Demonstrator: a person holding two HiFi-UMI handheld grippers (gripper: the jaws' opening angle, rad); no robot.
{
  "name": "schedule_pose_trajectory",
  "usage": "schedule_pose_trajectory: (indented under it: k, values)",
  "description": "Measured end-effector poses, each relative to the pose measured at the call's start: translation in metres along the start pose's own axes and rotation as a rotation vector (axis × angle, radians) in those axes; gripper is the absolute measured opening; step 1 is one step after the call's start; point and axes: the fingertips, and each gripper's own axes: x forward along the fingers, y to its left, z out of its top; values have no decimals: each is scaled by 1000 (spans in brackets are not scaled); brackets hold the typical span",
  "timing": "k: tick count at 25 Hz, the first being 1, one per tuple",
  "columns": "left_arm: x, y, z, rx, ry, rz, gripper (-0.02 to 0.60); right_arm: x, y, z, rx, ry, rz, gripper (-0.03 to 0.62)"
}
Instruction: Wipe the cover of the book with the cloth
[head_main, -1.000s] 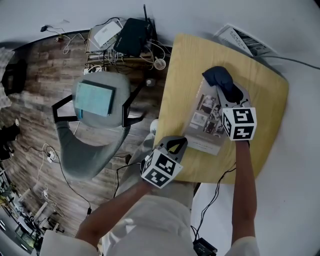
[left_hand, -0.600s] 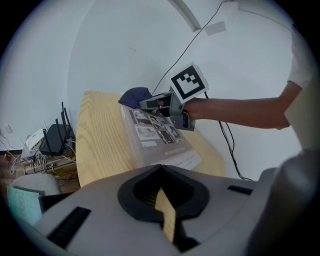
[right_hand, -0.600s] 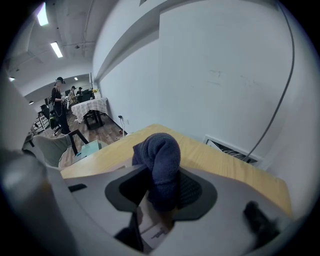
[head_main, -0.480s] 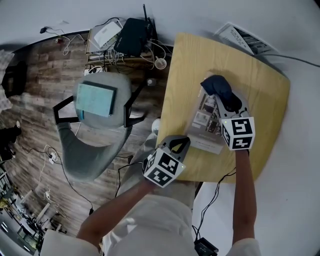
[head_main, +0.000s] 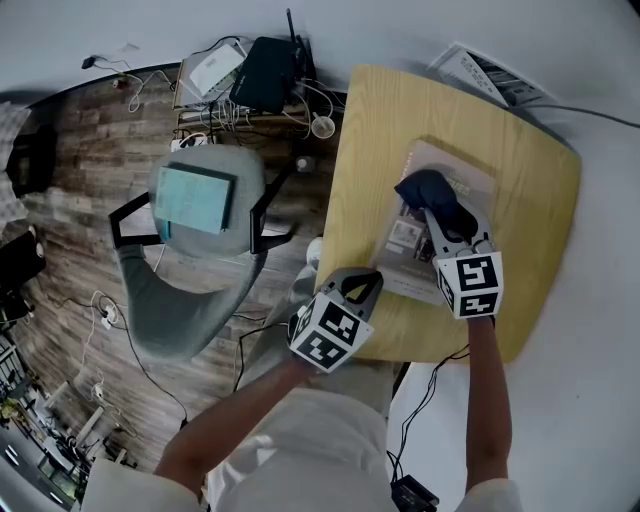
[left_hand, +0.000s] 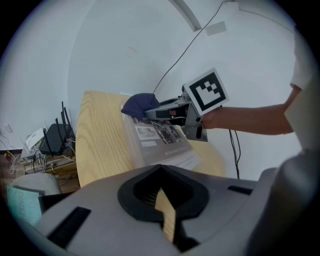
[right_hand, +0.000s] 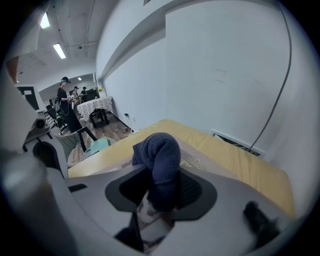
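Observation:
A book (head_main: 412, 262) with a photo-printed cover lies on the yellow wooden table (head_main: 372, 130). My right gripper (head_main: 437, 212) is shut on a dark blue cloth (head_main: 424, 187), which rests bunched on the middle of the cover. In the right gripper view the cloth (right_hand: 160, 152) bulges up between the jaws, with the book (right_hand: 202, 161) under it. My left gripper (head_main: 354, 290) sits shut and holding nothing at the table's near left edge, just short of the book's near corner. From the left gripper view the book (left_hand: 160, 139), the cloth (left_hand: 139, 104) and the right gripper (left_hand: 172, 108) lie ahead.
Left of the table stands a grey chair (head_main: 205, 250) with a teal pad (head_main: 190, 199) on its seat. A black router (head_main: 265, 70), cables and a cup (head_main: 320, 127) lie on the floor beyond. A printed sheet (head_main: 490, 80) lies past the table's far edge. People stand far off (right_hand: 66, 102).
The right gripper has drawn the cloth along the cover from the book's far end towards the middle, nearer to me. The left gripper has hardly moved.

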Motion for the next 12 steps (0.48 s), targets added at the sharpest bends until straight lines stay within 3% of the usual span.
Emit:
schedule_pose_trajectory:
  k: [12]
  values:
    - [3,1,0,-8,-2,3,8,-21,43,-23,-7,25,63,153]
